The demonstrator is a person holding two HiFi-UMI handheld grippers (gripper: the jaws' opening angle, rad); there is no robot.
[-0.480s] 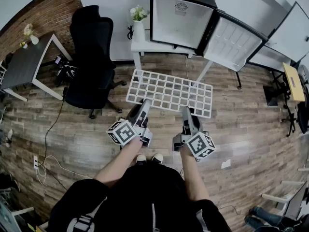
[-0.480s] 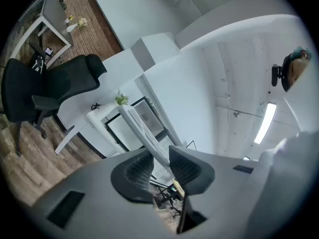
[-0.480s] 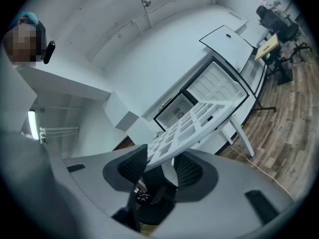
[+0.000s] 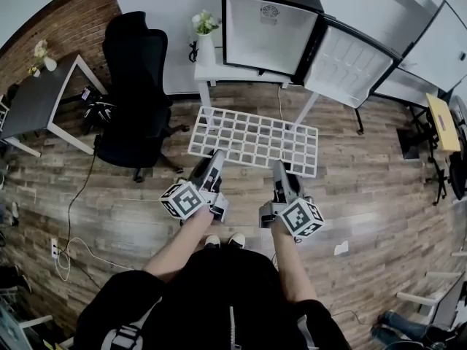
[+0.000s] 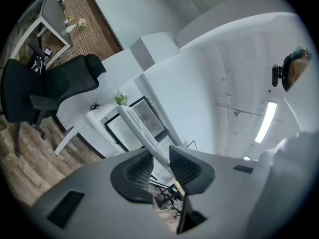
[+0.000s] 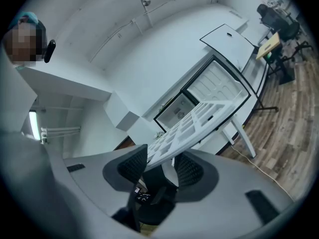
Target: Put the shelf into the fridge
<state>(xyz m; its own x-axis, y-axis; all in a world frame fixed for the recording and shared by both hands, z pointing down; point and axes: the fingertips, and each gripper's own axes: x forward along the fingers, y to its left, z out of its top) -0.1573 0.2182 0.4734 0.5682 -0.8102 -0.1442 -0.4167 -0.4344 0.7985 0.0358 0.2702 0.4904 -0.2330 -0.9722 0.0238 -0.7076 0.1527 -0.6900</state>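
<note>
The white grid shelf (image 4: 255, 141) hangs level above the wood floor, in front of the open black fridge (image 4: 270, 28). My left gripper (image 4: 216, 155) is shut on the shelf's near edge at the left. My right gripper (image 4: 279, 168) is shut on the same edge at the right. In the left gripper view the shelf (image 5: 134, 124) runs edge-on out of the left gripper (image 5: 159, 166) toward the fridge (image 5: 117, 132). In the right gripper view the shelf (image 6: 199, 123) passes between the pads of the right gripper (image 6: 159, 166), with the fridge (image 6: 174, 108) beyond.
The fridge stands on a white table (image 4: 219, 70) beside a vase of flowers (image 4: 206, 39). Its door (image 4: 350, 64) swings open to the right. A black office chair (image 4: 135, 86) and a dark table (image 4: 40, 97) stand at the left. A cable (image 4: 73, 217) trails across the floor.
The whole view has drifted slightly left. Both grippers still hold the shelf at the same spots.
</note>
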